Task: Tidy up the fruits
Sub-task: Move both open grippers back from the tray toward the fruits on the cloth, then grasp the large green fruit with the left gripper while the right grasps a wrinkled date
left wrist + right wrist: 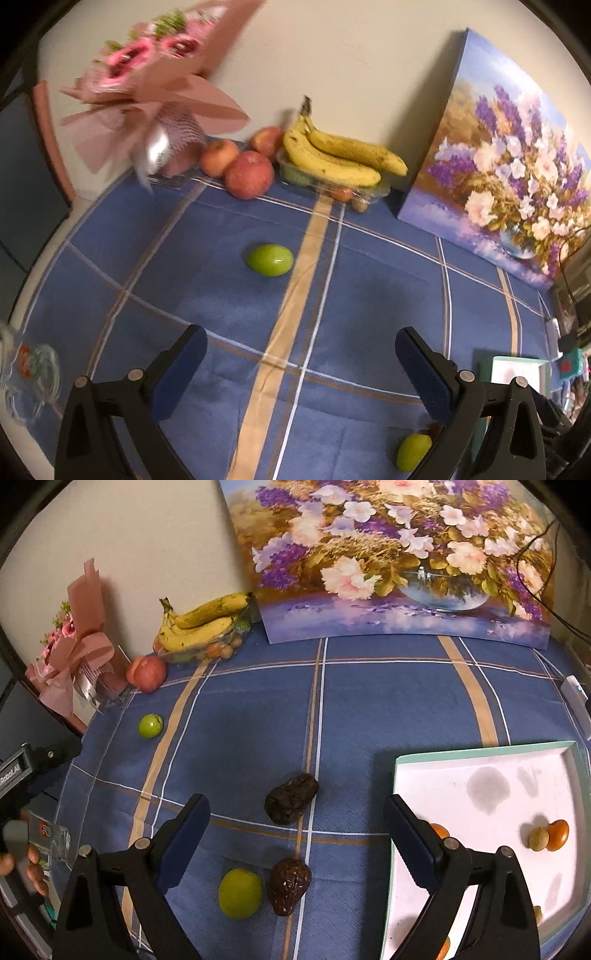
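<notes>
My left gripper (301,350) is open and empty above the blue checked tablecloth. A green fruit (270,260) lies ahead of it, apart from the fingers. Another green fruit (413,452) lies by its right finger. My right gripper (297,818) is open and empty. A dark wrinkled date (291,803) lies between its fingertips on the cloth. A second date (289,885) and a green fruit (239,892) lie nearer. A white tray (491,771) at the right holds small orange and tan fruits (549,836). The far green fruit (150,725) lies at the left.
Bananas (340,157) lie on a clear fruit box by the wall, beside red apples (249,175). A pink bouquet (155,85) stands at the back left. A flower painting (399,554) leans on the wall. A glass jar (26,376) sits at the table's left edge.
</notes>
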Tool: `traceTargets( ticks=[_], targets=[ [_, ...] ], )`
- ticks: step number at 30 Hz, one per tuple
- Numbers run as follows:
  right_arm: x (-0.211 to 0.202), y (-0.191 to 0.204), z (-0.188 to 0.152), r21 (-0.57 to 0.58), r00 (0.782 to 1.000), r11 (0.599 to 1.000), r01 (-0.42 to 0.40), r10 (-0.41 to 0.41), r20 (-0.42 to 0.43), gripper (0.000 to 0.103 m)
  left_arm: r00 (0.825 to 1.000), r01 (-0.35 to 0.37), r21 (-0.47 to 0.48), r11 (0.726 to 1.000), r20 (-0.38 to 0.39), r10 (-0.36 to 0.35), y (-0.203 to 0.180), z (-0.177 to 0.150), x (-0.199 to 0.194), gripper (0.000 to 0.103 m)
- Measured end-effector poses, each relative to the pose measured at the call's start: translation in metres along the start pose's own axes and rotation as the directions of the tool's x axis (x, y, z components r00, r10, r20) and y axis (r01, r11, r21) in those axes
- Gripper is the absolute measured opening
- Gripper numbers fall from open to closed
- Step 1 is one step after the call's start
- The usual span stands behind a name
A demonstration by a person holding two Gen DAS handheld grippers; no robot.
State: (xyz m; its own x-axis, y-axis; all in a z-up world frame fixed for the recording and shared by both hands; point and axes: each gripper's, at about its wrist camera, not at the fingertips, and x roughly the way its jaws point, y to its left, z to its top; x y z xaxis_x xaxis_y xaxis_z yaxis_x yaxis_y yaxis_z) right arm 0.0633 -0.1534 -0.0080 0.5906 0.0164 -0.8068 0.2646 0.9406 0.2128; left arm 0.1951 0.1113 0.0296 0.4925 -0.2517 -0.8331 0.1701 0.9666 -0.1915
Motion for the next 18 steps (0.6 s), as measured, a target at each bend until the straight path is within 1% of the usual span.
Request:
traceTargets(
  ticks=[2,4,7,11,15,17,18],
  targets=[
    [0.003,0.004,0.002,-0.015,1.0,1.0,0.004,-0.004,-0.014,0.095,1.0,0.01,0.016,1.0,-0.021,-0.009,0.001,0.008,0.009,0.103],
    [0.008,0.009,0.005,-0.042,0.999,0.999,0.018,-0.019,-0.027,0.095,0.999,-0.018,0.032,0.999,-0.046,0.019,0.004,0.02,0.021,0.103],
    [0.018,0.016,0.01,-0.076,0.998,0.996,0.036,-0.04,-0.051,0.095,0.998,-0.021,0.047,0.999,-0.063,0.024,0.008,0.035,0.035,0.103],
    [0.037,0.019,0.014,-0.092,0.994,0.995,0.047,-0.056,-0.093,0.095,0.993,-0.058,0.065,0.996,-0.098,0.064,0.017,0.05,0.064,0.103],
    [0.064,0.019,0.013,-0.1,0.986,0.993,0.061,-0.075,-0.147,0.095,0.987,-0.077,0.025,0.997,-0.142,0.079,0.035,0.058,0.099,0.1],
    [0.078,0.017,0.011,-0.096,0.981,0.993,0.063,-0.079,-0.177,0.094,0.983,-0.067,-0.014,0.998,-0.171,0.063,0.045,0.06,0.118,0.096],
    [0.086,0.017,0.01,-0.1,0.977,0.993,0.069,-0.087,-0.193,0.09,0.981,-0.069,-0.027,0.997,-0.185,0.063,0.049,0.06,0.126,0.094]
  ],
)
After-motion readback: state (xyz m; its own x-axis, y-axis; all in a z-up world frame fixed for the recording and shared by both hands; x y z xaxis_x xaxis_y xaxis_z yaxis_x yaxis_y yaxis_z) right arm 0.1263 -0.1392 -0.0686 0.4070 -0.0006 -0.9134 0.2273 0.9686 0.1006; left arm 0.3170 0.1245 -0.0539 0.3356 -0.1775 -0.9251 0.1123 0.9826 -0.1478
